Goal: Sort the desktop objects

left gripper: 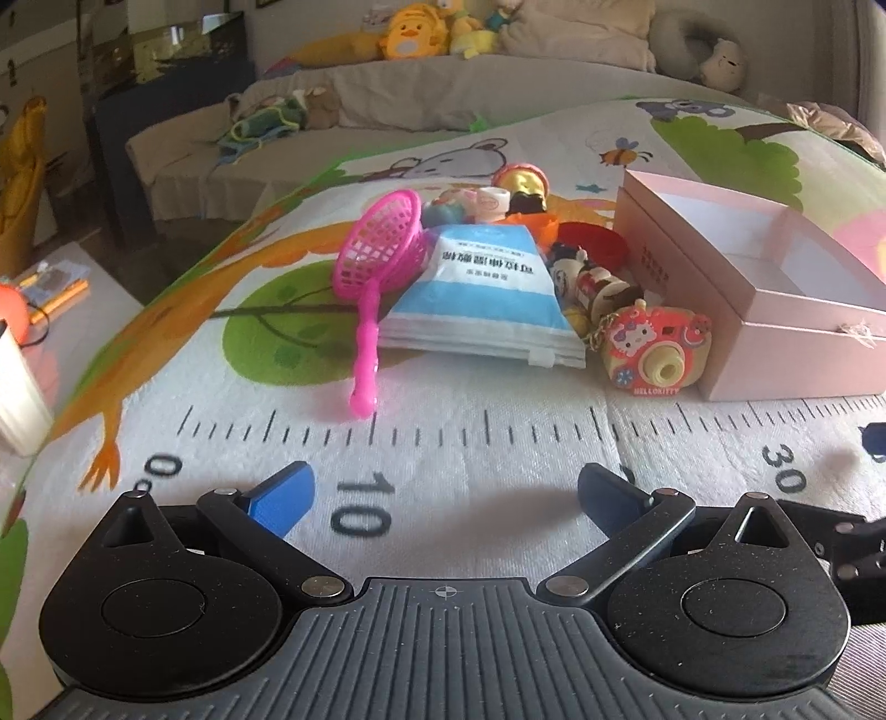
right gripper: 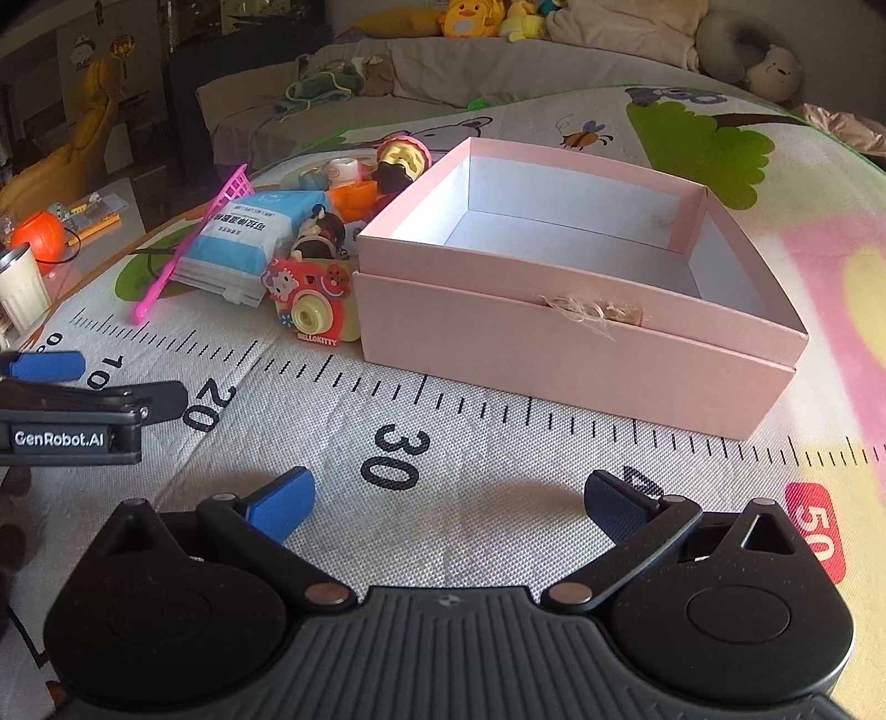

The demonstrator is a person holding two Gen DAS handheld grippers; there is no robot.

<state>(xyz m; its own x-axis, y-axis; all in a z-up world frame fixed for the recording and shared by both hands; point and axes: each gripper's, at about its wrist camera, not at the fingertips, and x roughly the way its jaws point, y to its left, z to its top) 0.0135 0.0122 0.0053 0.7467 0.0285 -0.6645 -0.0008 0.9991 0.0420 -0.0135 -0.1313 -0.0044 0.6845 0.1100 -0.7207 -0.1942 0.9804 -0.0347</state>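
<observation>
A pile of small objects lies on the play mat: a pink toy net (left gripper: 382,252), a blue-and-white packet (left gripper: 482,293), a Hello Kitty toy camera (left gripper: 656,349), small figurines (left gripper: 587,277) and a red dish (left gripper: 592,241). An open, empty pink box (right gripper: 576,332) stands right of the pile; it also shows in the left wrist view (left gripper: 742,277). My left gripper (left gripper: 446,498) is open and empty, in front of the pile. My right gripper (right gripper: 448,504) is open and empty, in front of the box. The left gripper also shows at the left edge of the right wrist view (right gripper: 94,382).
The mat (left gripper: 498,443) has a printed ruler along its near side. A sofa with plush toys (left gripper: 421,33) stands behind. A white cup (right gripper: 19,288) and an orange ball (right gripper: 41,235) sit on the floor at the left.
</observation>
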